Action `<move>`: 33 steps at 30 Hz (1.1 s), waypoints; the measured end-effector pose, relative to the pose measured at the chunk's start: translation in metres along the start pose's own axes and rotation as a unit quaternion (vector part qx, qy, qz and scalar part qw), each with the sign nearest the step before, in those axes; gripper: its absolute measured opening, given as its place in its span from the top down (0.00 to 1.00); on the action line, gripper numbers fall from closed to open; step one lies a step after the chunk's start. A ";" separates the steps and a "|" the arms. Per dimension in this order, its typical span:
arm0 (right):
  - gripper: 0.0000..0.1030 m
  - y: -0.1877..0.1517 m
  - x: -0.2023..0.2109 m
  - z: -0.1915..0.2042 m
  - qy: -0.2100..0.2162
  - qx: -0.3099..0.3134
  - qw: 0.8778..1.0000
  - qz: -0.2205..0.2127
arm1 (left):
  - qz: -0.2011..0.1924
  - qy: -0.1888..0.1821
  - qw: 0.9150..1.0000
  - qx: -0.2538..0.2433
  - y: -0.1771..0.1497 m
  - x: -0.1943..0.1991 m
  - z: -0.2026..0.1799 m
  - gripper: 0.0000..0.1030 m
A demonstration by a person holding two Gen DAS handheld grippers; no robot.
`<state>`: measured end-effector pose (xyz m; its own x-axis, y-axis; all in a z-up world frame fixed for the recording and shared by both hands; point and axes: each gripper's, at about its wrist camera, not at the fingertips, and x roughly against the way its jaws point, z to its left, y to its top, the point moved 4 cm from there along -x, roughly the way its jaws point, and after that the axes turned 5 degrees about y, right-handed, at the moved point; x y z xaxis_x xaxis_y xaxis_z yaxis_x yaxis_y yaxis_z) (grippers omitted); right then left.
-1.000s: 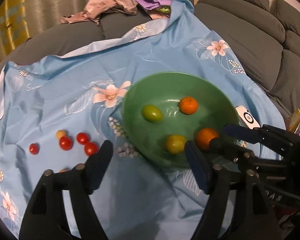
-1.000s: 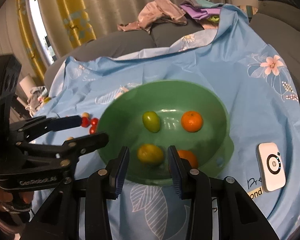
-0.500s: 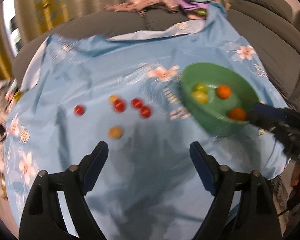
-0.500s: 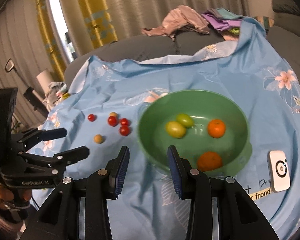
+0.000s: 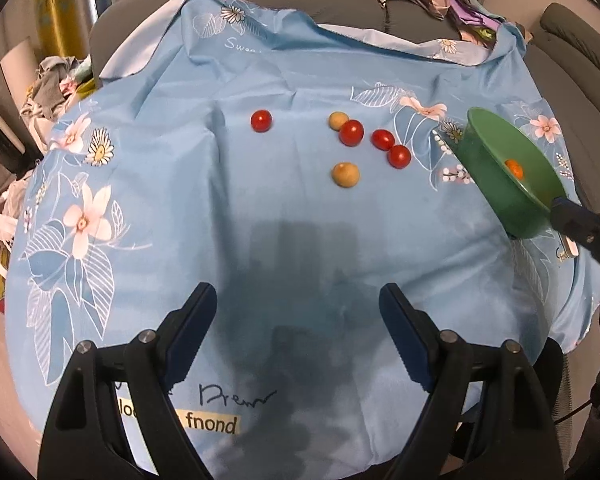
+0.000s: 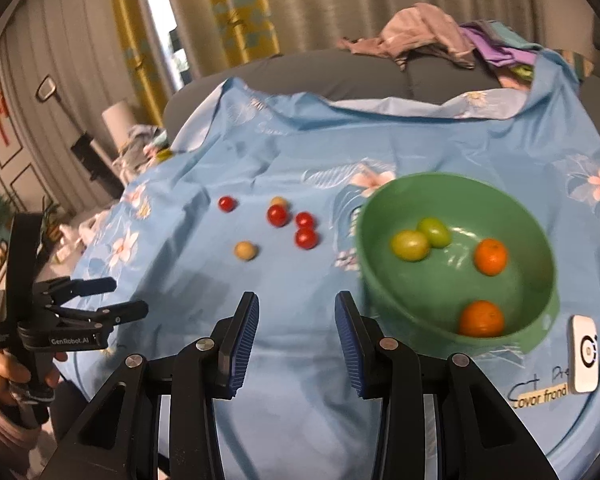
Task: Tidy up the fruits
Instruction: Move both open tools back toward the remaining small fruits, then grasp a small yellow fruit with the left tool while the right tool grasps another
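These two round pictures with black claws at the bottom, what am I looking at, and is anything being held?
No robot here: a person holds a two-finger gripper in each hand, each carrying a fisheye camera. One picture looks past the left gripper, the other past the right gripper. Both stand open and hold nothing. On the blue flowered cloth lie four red cherry tomatoes and two small yellowish fruits. The green bowl holds two oranges and two green-yellow fruits. A small white device lies beside it.
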<state>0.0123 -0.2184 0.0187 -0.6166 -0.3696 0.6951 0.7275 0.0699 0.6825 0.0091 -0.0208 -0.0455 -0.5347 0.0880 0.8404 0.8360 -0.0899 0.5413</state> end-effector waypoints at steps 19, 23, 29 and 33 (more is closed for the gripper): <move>0.61 0.001 -0.067 0.012 0.037 -0.001 0.998 0.054 | 0.004 -0.045 0.999 -0.013 0.028 -0.040 -0.014 0.20; 0.61 -0.003 -0.077 0.007 0.037 -0.003 0.998 0.060 | 0.012 -0.053 0.998 -0.028 0.046 -0.062 -0.027 0.23; 0.61 -0.003 -0.083 -0.005 0.038 -0.011 0.997 0.062 | 0.021 -0.063 0.997 -0.033 0.073 -0.093 -0.042 0.38; 0.61 -0.002 -0.088 -0.009 0.041 -0.010 0.997 0.063 | 0.026 -0.057 0.997 -0.041 0.084 -0.107 -0.047 0.47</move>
<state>0.0675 -0.1941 -0.0453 -0.4935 -0.4340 0.7537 0.8044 0.1020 0.5853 0.1308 -0.0845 -0.0891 -0.4688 0.1924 0.8621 0.8474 -0.1774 0.5005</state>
